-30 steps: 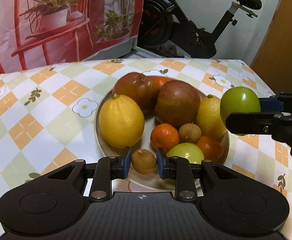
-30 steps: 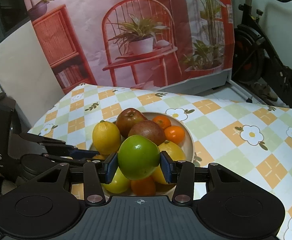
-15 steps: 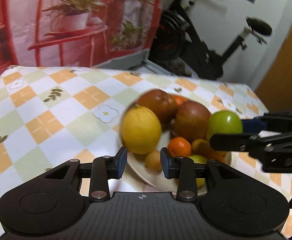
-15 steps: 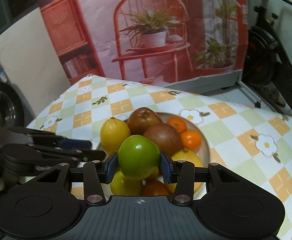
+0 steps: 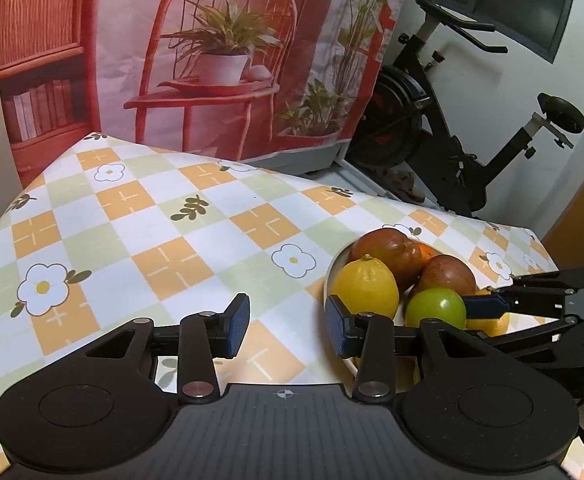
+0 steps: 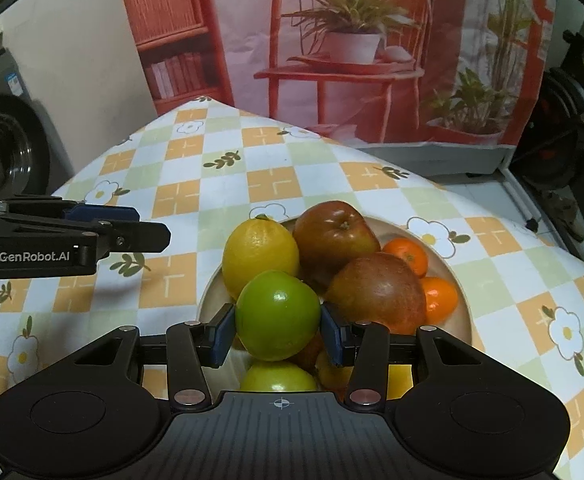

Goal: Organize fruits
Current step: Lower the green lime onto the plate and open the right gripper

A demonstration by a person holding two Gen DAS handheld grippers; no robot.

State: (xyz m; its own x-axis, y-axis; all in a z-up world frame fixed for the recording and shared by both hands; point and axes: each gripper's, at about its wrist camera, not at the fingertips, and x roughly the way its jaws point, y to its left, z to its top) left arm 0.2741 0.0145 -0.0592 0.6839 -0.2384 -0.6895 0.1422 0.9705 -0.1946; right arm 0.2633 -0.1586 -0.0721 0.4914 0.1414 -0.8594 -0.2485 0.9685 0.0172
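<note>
The left gripper (image 5: 287, 326) is pointing down at a slant over the tablecloth, its jaws standing apart with nothing between them; they have just been opening. Its blue pads (image 5: 236, 324) are facing each other across a clear gap. Seen from the right wrist view, the left gripper (image 6: 148, 226) is reaching in level from the left edge, its two fingers stacked one above the other.

The right gripper (image 6: 278, 328) is tilting steeply downward and clamping a green apple (image 6: 278, 314) between its blue pads (image 6: 223, 334), which are pressing on both sides of the fruit. In the left wrist view it is entering from the right (image 5: 443, 312), fingers lying nearly level.
</note>
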